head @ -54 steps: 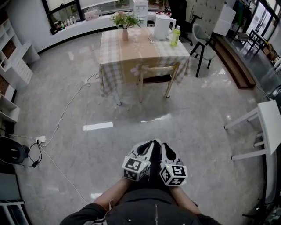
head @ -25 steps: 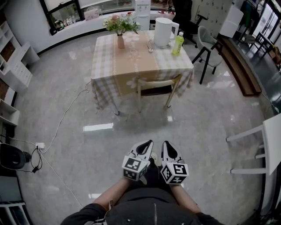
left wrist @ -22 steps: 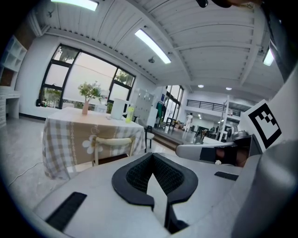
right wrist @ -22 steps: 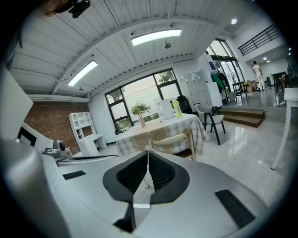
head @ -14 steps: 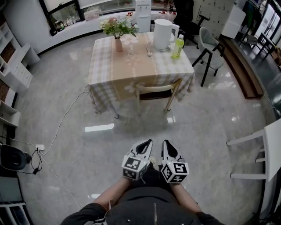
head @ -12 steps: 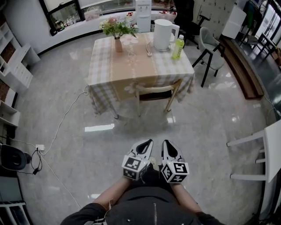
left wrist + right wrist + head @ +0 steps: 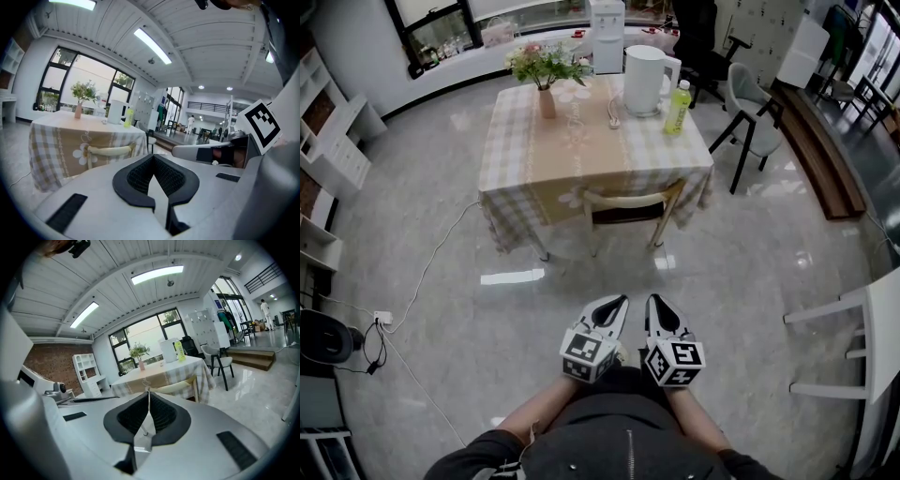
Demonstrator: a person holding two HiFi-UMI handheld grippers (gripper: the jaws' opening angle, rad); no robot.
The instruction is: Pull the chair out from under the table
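both grippers, the left gripper (image 7: 617, 302) and the right gripper (image 7: 655, 303), have their jaws pressed together on nothing and sit side by side. the wooden chair (image 7: 625, 200) lies straight ahead, well apart, tucked under the near edge of the checked-cloth table (image 7: 581, 155). its top rail runs crosswise to the fingers, seemingly no nearer either hand.

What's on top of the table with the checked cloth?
A vase of flowers, a white jug and a green bottle stand on the checked cloth. The cloth hides the tabletop; a small item beside the jug is unclear.
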